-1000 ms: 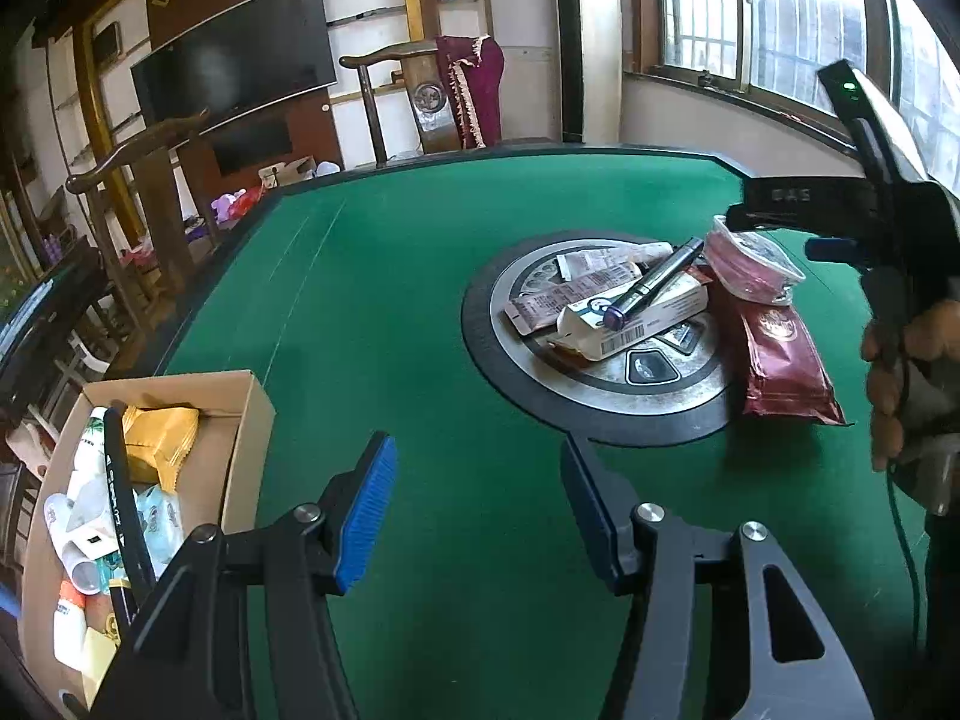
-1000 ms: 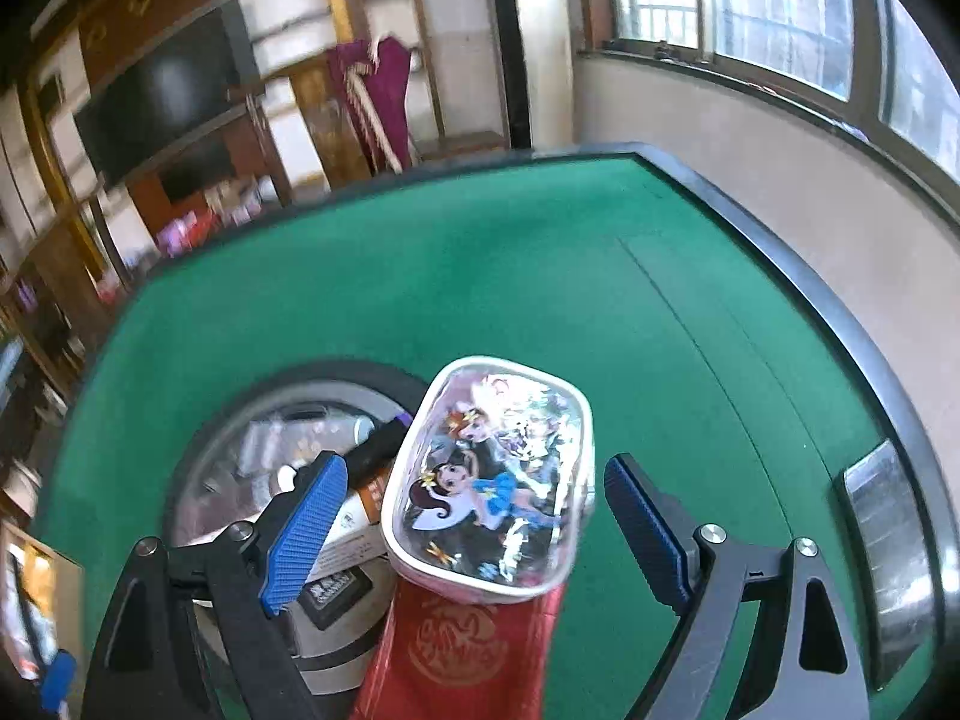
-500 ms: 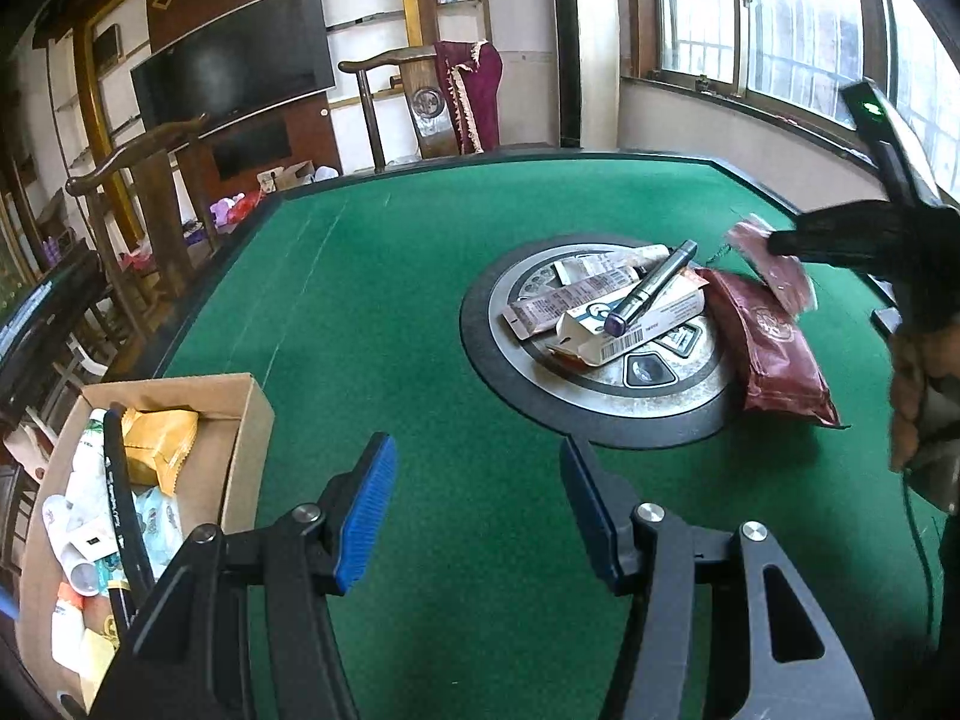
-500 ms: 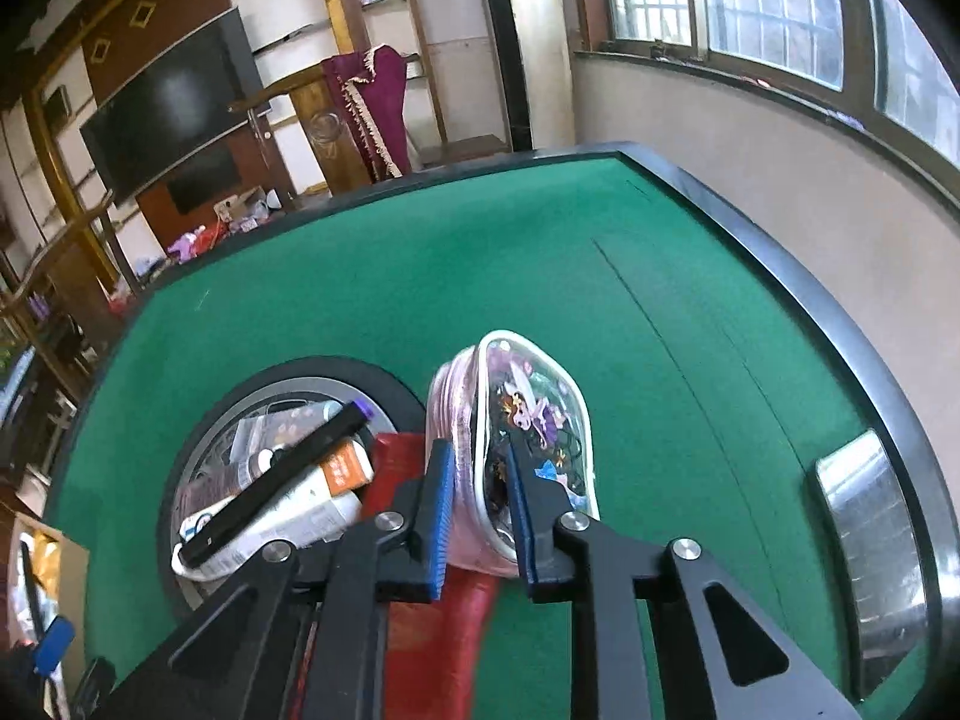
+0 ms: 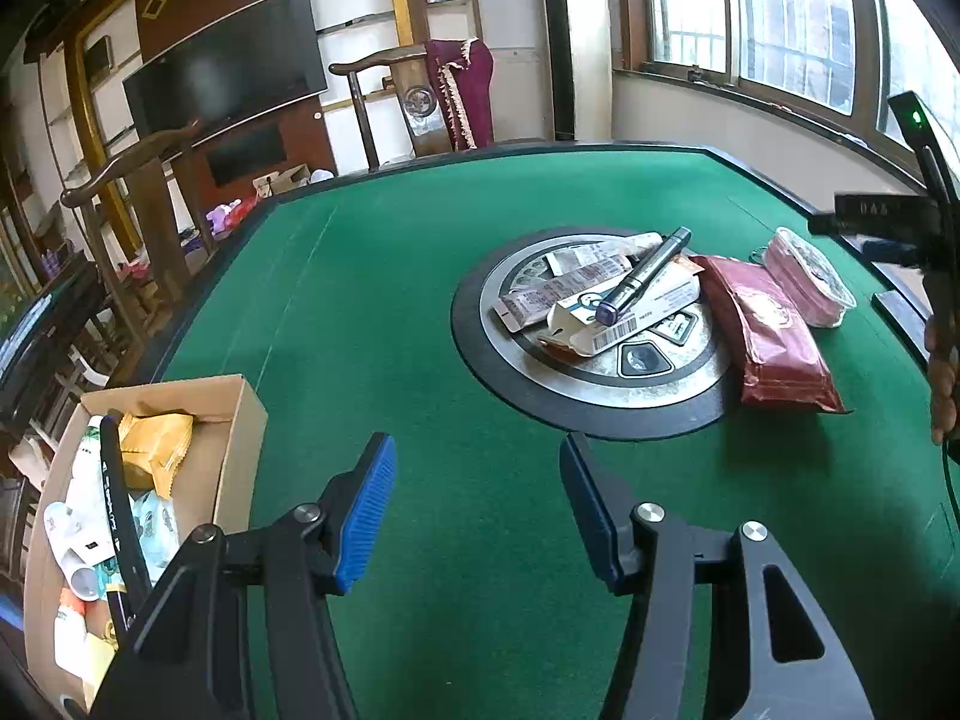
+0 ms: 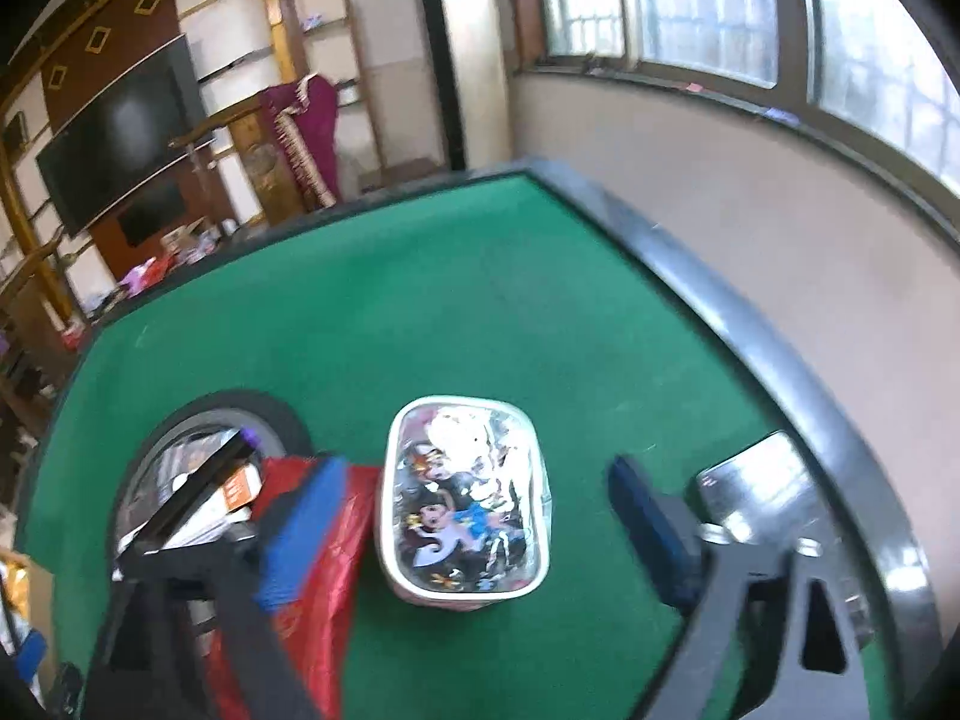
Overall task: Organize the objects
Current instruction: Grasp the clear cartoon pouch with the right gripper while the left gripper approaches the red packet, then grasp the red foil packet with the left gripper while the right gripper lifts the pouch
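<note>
Your right gripper (image 6: 474, 534) jaws have just been opening wide; the pouch (image 6: 465, 498) lies free on the desk (image 6: 420, 324), bag (image 6: 324, 570) at nine o'clock. Left gripper (image 5: 477, 510) jaws half-spread, empty.

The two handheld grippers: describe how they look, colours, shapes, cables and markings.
The left gripper has black angular arms with triangular cut-outs, silver round bolts at the joints and ribbed blue pads on its fingers. The right gripper is built alike: black frame, blue pads, silver bolts. From the left wrist view its black body carries a green light, small white lettering too blurred to read, and a thin dark cable hanging down.
</note>
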A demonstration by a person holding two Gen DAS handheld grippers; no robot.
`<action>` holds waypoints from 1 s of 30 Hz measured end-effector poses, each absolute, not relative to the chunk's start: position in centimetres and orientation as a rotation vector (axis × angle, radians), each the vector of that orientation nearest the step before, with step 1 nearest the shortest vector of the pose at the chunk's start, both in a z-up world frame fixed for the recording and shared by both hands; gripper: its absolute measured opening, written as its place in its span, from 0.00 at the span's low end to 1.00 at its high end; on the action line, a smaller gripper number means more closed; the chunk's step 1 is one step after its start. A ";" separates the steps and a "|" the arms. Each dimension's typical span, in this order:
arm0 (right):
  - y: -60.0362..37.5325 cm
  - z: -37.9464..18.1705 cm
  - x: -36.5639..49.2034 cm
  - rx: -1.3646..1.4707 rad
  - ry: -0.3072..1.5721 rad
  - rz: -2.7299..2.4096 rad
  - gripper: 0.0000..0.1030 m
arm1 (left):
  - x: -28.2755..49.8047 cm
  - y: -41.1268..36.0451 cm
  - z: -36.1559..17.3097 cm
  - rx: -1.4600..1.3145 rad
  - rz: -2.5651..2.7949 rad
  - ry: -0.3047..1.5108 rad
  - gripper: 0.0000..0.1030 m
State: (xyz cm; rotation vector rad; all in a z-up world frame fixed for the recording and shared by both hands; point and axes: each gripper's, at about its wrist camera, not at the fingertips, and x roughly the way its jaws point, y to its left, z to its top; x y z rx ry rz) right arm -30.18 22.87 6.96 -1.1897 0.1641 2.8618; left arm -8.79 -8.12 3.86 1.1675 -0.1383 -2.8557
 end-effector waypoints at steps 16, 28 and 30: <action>22.7 2.3 -34.1 -1.434 0.194 2.853 0.78 | -8.7 -7.7 3.6 1.180 -2.851 -0.166 0.54; 27.1 7.8 -27.7 -1.152 0.517 2.990 0.78 | -11.6 -4.7 4.5 1.568 -2.944 0.135 0.54; 26.9 8.5 -27.0 -1.114 0.505 3.008 0.78 | -13.0 -2.6 4.8 1.658 -2.954 0.143 0.54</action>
